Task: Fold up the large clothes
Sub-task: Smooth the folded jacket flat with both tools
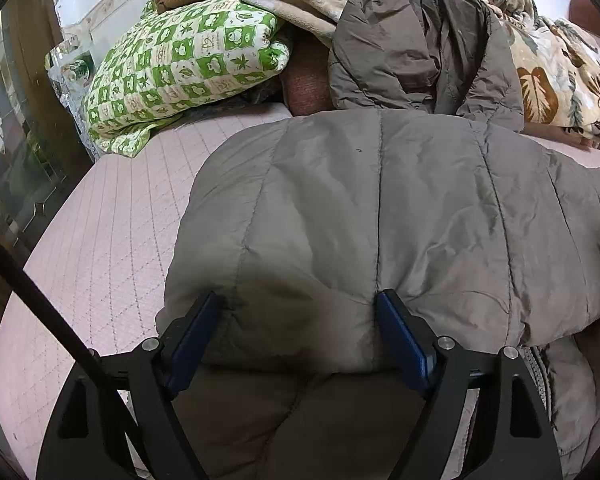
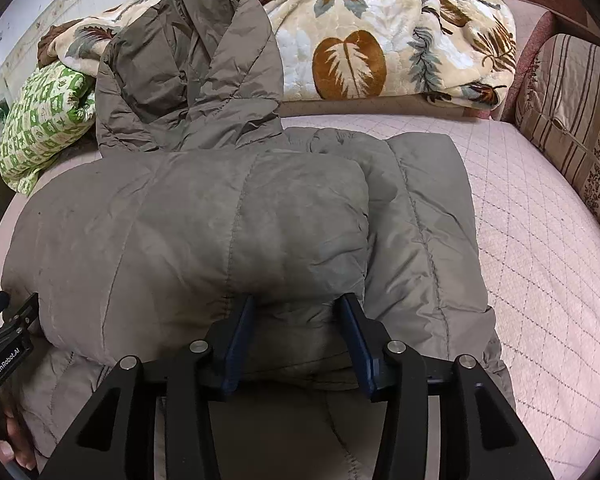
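Observation:
A grey-brown puffer jacket lies on the pink quilted bed. Its near part is folded over the body, and its hood lies toward the back. My left gripper straddles the near edge of the fold at the jacket's left. Its jaws stand wide and the puffy cloth sits loosely between them. My right gripper is at the fold's right part, its blue pads narrower and pressed against a bunch of cloth. The left gripper's body shows at the right wrist view's left edge.
A green-and-white checked quilt lies at the back left. A cream blanket with a leaf pattern is heaped behind the jacket. A striped cushion stands on the right. A dark cabinet borders the bed's left side.

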Action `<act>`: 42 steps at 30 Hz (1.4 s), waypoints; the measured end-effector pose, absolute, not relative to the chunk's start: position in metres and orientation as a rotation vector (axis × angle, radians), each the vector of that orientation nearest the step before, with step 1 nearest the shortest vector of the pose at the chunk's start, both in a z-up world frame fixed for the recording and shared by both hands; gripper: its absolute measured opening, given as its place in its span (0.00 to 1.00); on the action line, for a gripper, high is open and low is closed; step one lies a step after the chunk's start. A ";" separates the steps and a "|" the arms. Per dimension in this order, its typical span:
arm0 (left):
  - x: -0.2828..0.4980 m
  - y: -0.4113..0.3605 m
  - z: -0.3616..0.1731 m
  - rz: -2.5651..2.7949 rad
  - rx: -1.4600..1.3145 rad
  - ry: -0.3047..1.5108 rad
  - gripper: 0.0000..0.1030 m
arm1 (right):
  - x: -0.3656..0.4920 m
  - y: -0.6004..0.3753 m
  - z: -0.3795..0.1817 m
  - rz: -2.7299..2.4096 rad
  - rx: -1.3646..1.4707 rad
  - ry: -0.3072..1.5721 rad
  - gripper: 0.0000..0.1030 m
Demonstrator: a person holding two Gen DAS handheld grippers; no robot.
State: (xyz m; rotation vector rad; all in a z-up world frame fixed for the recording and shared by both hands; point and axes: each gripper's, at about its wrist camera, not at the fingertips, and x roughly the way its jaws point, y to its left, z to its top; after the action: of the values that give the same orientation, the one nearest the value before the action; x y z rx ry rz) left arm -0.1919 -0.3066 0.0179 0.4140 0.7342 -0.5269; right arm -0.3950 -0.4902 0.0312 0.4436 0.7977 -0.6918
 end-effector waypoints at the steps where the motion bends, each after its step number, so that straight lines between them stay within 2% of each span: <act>1: -0.192 -0.307 0.018 -0.526 0.414 0.735 0.79 | -0.395 -0.491 0.031 -0.692 0.443 0.798 0.49; 5: -0.191 -0.306 0.018 -0.528 0.412 0.735 0.79 | -0.395 -0.491 0.030 -0.696 0.441 0.801 0.54; 6: -0.191 -0.306 0.018 -0.527 0.411 0.736 0.79 | -0.395 -0.492 0.029 -0.703 0.440 0.805 0.61; 7: -0.191 -0.306 0.017 -0.526 0.410 0.736 0.79 | -0.396 -0.493 0.027 -0.714 0.443 0.814 0.74; 10: -0.190 -0.306 0.017 -0.526 0.405 0.740 0.80 | -0.402 -0.504 0.021 -0.683 0.532 0.807 0.74; 15: -0.190 -0.304 0.023 -0.534 0.382 0.748 0.80 | -0.405 -0.488 0.043 -0.696 0.412 0.771 0.74; 28: -0.208 -0.291 0.065 -0.580 0.312 0.646 0.80 | -0.449 -0.456 0.095 -0.646 0.501 0.669 0.74; 38: -0.208 -0.287 0.079 -0.605 0.304 0.614 0.80 | -0.379 -0.469 0.229 -0.527 0.581 0.627 0.74; 42: -0.204 -0.283 0.080 -0.615 0.279 0.630 0.80 | -0.331 -0.477 0.264 -0.552 0.571 0.617 0.74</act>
State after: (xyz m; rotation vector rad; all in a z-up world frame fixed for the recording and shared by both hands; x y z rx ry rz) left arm -0.2042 -0.2828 0.0800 0.2794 0.6302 -0.6153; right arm -0.3313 -0.4773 0.2639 0.5705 0.6165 -0.5520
